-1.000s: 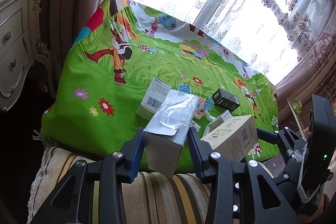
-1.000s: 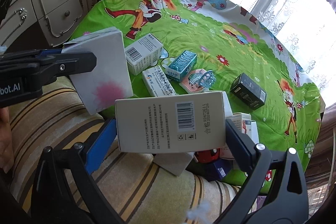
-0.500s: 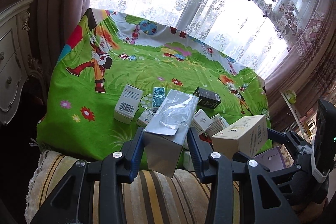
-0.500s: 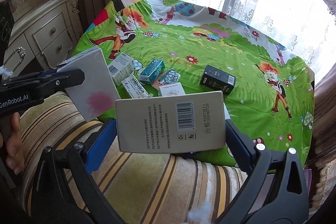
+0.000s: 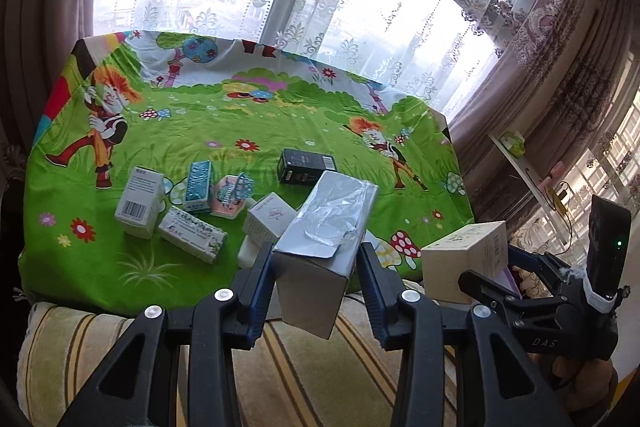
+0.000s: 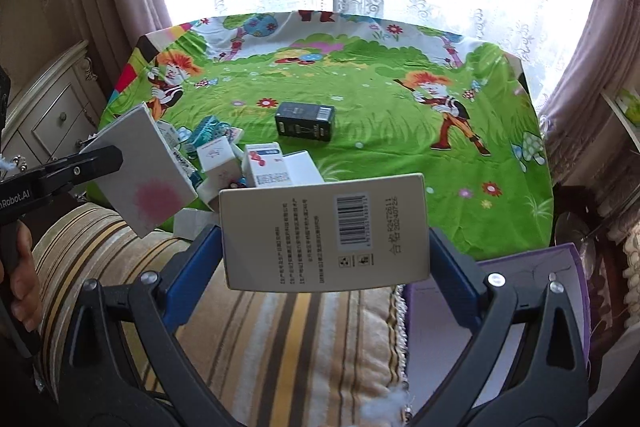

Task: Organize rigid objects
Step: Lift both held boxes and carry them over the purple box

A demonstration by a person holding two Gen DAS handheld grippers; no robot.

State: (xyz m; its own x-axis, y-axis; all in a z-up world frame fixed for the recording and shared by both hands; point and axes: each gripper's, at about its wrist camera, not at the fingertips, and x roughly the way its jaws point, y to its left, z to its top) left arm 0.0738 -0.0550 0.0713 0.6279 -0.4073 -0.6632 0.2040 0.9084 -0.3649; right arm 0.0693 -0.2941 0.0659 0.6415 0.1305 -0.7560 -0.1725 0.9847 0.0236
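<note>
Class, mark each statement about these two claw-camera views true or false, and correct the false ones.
1. The left claw is shut on a silver box. True.
2. The right claw is empty. False: it grips a white barcoded box.
3. A black box lies alone mid-cloth. True.
4. The tablecloth is plain blue. False: it is green with cartoon figures.

2 held boxes (image 5: pixel 328 227) (image 6: pixel 324 235), 1 black box (image 5: pixel 306 167), approx. 6 pale cartons (image 5: pixel 140 203) on cloth (image 5: pixel 280 115).
</note>
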